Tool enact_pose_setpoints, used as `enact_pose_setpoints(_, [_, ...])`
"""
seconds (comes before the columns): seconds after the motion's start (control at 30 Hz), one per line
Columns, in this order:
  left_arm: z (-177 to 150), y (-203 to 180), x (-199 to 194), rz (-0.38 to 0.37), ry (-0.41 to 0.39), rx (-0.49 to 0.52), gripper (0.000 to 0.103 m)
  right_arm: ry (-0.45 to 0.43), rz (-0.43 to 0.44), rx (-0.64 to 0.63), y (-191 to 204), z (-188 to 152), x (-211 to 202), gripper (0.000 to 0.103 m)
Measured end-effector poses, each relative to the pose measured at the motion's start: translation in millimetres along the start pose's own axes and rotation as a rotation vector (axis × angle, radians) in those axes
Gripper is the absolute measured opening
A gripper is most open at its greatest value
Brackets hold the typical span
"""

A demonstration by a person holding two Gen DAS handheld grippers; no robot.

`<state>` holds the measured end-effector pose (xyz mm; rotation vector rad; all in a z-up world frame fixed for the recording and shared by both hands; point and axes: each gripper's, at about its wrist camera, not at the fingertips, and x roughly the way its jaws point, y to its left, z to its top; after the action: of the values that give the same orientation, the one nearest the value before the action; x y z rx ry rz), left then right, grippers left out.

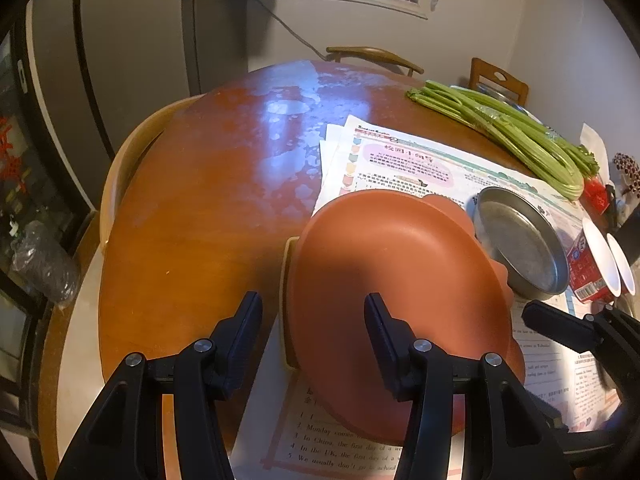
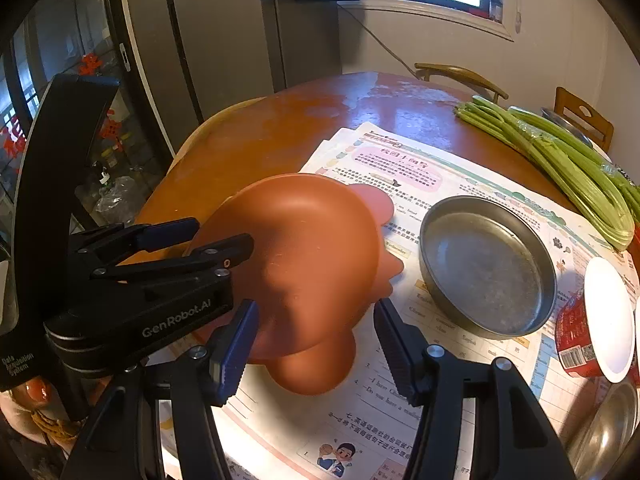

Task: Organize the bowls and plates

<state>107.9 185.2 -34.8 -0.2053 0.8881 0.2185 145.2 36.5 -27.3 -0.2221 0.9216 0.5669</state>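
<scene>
Item: terracotta plate (image 1: pixel 396 280) (image 2: pixel 304 264), shallow, with scalloped lobes on its far and near rim; lying at the near edge of the round wooden surface (image 1: pixel 208 200) (image 2: pixel 256 140), partly over the printed sheets (image 1: pixel 404 160) (image 2: pixel 400 168). Just right of the plate: metal pan (image 1: pixel 520 240) (image 2: pixel 486 266), round, on the same sheets, its rim close to the plate's lobes; whether they touch cannot be told. Right of the pan: red cup (image 1: pixel 588 268) (image 2: pixel 576 336) on its side with a white lid (image 1: pixel 600 256) (image 2: pixel 608 320). Beyond the pan, at the far right of the surface: celery bunch (image 1: pixel 504 132) (image 2: pixel 560 160). Behind the surface: two wooden chairs (image 1: pixel 376 56) (image 2: pixel 460 76). Left gripper (image 1: pixel 312 340) (image 2: pixel 216 240): jaws apart in its own view, one finger over the plate, the other over the surface to the plate's left; whether it touches the plate cannot be told. Right gripper (image 2: pixel 316 344) (image 1: pixel 560 324): jaws wide apart, hanging over the plate's near lobe, holding nothing
</scene>
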Motion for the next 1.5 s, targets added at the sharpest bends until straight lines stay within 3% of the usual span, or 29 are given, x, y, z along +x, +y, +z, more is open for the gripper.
enact_pose_setpoints(0.57, [-3, -2, -29, -0.031, -0.05, -0.034, 0.055, -0.048, -0.003, 0.026, -14, -1, -27, 0.06])
enact_pose_setpoints(1.03, [-3, -30, -69, -0.057, -0.122, 0.008, 0.055, -0.15, -0.022, 0.071, -35, -6, -78, 0.06])
enact_pose_setpoints(1.5, [7, -70, -92, -0.074, -0.145, 0.07, 0.056, -0.232, -0.035, 0.177, -74, -17, -121, 0.06])
